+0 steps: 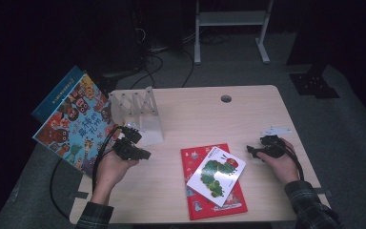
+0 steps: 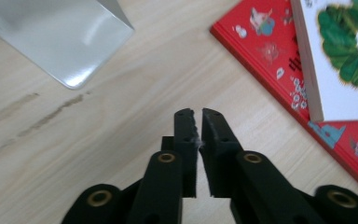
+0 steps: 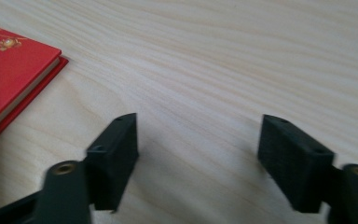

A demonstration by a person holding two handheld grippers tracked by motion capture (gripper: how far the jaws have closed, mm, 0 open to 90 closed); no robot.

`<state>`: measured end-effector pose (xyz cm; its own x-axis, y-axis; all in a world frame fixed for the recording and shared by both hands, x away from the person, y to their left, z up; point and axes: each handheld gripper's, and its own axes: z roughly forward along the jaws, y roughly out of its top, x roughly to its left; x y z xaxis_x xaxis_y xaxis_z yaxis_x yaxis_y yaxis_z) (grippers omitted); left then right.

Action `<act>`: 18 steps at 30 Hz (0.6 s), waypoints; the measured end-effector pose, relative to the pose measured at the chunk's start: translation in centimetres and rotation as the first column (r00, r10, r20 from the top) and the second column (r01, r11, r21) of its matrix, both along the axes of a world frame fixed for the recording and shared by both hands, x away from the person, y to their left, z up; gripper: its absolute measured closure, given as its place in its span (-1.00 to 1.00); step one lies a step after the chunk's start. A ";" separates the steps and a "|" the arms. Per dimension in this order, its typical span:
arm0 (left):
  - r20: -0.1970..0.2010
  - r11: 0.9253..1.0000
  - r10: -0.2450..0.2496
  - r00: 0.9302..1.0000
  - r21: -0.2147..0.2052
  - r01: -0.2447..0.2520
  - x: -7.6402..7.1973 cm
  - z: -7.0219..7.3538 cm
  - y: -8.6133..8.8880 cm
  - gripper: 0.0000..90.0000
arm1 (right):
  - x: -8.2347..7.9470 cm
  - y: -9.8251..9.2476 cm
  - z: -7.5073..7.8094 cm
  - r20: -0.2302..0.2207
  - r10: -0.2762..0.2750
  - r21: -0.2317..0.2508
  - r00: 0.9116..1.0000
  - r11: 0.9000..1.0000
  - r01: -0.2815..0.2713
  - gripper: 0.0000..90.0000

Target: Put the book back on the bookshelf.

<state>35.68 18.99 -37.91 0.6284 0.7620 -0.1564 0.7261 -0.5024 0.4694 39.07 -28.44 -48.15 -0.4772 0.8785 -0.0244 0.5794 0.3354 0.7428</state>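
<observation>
Clear rack beside red book

On the surface, a caterpillar picture book lies on top of a larger book, near the front edge at the middle. A clear book stand stands at the back left. An animal picture book leans tilted beyond the left edge. The left tool sits between stand and books; the right tool lies right of the books.
</observation>
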 end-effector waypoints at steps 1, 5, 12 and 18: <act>0.002 1.000 0.000 1.000 -0.003 0.000 -0.1 -0.3 -0.1 0.74 | -0.1 0.0 0.1 0.001 0.004 0.002 1.000 1.000 -0.004 -0.23; -0.007 1.000 -0.011 1.000 -0.019 0.011 -0.4 -1.5 -0.5 0.49 | -0.7 -0.3 0.9 0.011 0.011 0.035 1.000 0.999 -0.012 -0.06; 0.001 0.996 -0.075 0.997 -0.052 0.074 -0.9 -3.2 -1.1 -0.09 | -2.3 -0.4 1.9 -0.019 0.072 0.070 0.997 0.995 -0.071 0.06; 0.018 0.987 -0.147 0.989 -0.064 0.148 -1.4 -4.1 -2.0 -0.46 | -3.9 -0.1 2.5 -0.025 0.112 0.083 0.993 0.991 -0.109 0.23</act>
